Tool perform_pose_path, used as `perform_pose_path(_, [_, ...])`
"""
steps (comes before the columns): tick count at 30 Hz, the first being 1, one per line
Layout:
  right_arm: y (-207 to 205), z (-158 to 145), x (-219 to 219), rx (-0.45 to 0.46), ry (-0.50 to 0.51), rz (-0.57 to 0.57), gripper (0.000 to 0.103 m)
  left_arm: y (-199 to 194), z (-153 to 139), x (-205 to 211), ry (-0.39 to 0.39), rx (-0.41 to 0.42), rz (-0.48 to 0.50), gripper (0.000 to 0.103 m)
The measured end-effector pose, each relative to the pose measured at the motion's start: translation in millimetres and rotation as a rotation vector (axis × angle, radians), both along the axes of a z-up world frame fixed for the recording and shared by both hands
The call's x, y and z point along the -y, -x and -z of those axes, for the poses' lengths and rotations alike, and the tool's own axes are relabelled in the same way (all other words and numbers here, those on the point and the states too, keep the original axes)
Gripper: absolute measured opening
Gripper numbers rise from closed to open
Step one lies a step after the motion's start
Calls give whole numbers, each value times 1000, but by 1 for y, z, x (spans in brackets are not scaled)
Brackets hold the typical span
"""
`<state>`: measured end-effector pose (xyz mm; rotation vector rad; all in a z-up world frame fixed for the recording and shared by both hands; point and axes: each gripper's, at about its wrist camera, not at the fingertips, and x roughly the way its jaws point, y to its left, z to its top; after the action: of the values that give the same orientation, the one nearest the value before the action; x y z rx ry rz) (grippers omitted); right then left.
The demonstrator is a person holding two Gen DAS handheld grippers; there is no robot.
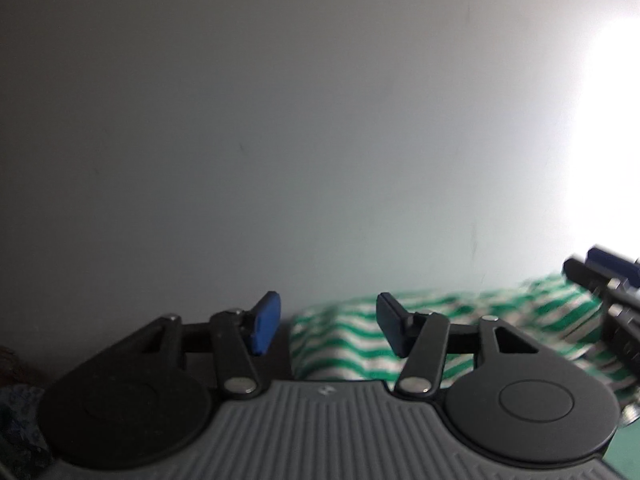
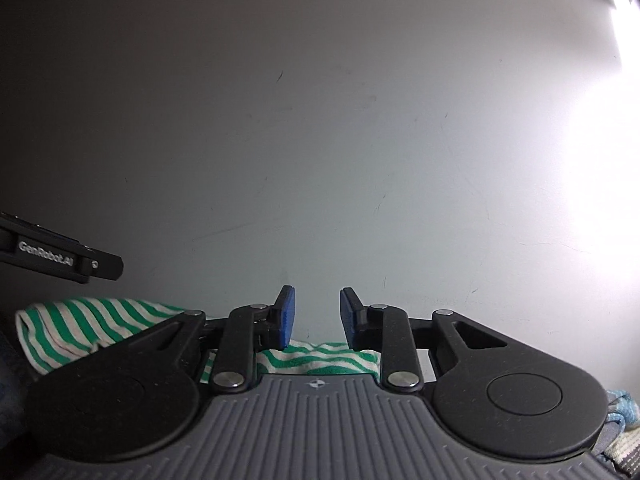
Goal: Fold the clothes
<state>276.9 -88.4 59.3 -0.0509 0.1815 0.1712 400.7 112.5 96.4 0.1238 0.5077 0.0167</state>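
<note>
Green-striped garment [image 2: 92,328] lies crosswise beneath both parted, empty claws: left claw [image 1: 328,328], right claw [image 2: 318,318].

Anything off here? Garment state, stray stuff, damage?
Nothing damaged or spilled. The green-striped garment lies bunched and rumpled on the pale surface, not yet flat. Left gripper and right gripper are both open and hold nothing. Other crumpled cloth sits at the right edge.

Both wrist views low, close over the striped cloth [image 1: 360,344], facing a pale wall [image 2: 320,120]
</note>
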Motion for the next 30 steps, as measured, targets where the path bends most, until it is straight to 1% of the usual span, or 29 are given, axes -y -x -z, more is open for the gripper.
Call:
perform_pose_path(2, [-5,11,-1,-36,3,2,27,-15,25,1,-38,-66,-27,59])
perform_pose_path(4, [-7,22,0,-73,-7,-11,29,-14,41,-6,-43,-62,-31,59])
perform_pose_path(5, [-5,27,2,-76,-24,-23,29,-14,49,-9,-46,-60,-33,59])
perform_pose_path(6, [-2,31,3,-79,-36,-38,31,-12,53,-12,-44,-52,-24,59])
perform_pose_path(8, [2,39,5,-102,-57,-55,32,-9,58,-18,-37,-43,-11,60])
perform_pose_path(11, [1,51,15,-162,-140,-53,32,-12,68,-16,-26,-38,-18,61])
perform_pose_path(13, [7,58,16,-142,-124,-39,32,-13,73,-12,-32,-30,-26,60])
perform_pose_path(14, [9,60,15,-133,-117,-32,32,-14,75,-8,-40,-24,-32,57])
perform_pose_path(16, [12,56,16,-147,-113,-28,32,-16,73,-5,-44,-31,-38,56])
perform_pose_path(17, [13,50,16,-158,-95,-31,32,-17,71,-4,-50,-37,-40,57])
perform_pose_path(18, [15,43,15,-162,-70,-30,33,-16,66,-4,-63,-36,-53,63])
perform_pose_path(20, [26,27,16,-147,-29,-16,37,-13,57,-3,-85,-21,-76,71])
perform_pose_path(21, [35,20,17,-127,-26,-5,42,-6,51,-3,-87,-6,-82,74])
perform_pose_path(22, [46,13,19,-105,-27,7,50,1,44,-4,-89,9,-88,77])
perform_pose_path(23, [57,6,21,-86,-33,20,54,7,38,-5,-91,24,-94,87])
perform_pose_path(24, [69,1,23,-79,-37,28,55,14,34,-6,-82,26,-104,94])
perform_pose_path(26, [92,-5,25,-88,-28,19,55,32,30,-6,-51,26,-98,95])
perform_pose_path(29, [131,-10,26,-110,-17,16,56,63,32,1,-46,32,-110,95])
perform_pose_path(30, [145,-10,27,-119,-25,19,57,74,34,3,-46,35,-117,98])
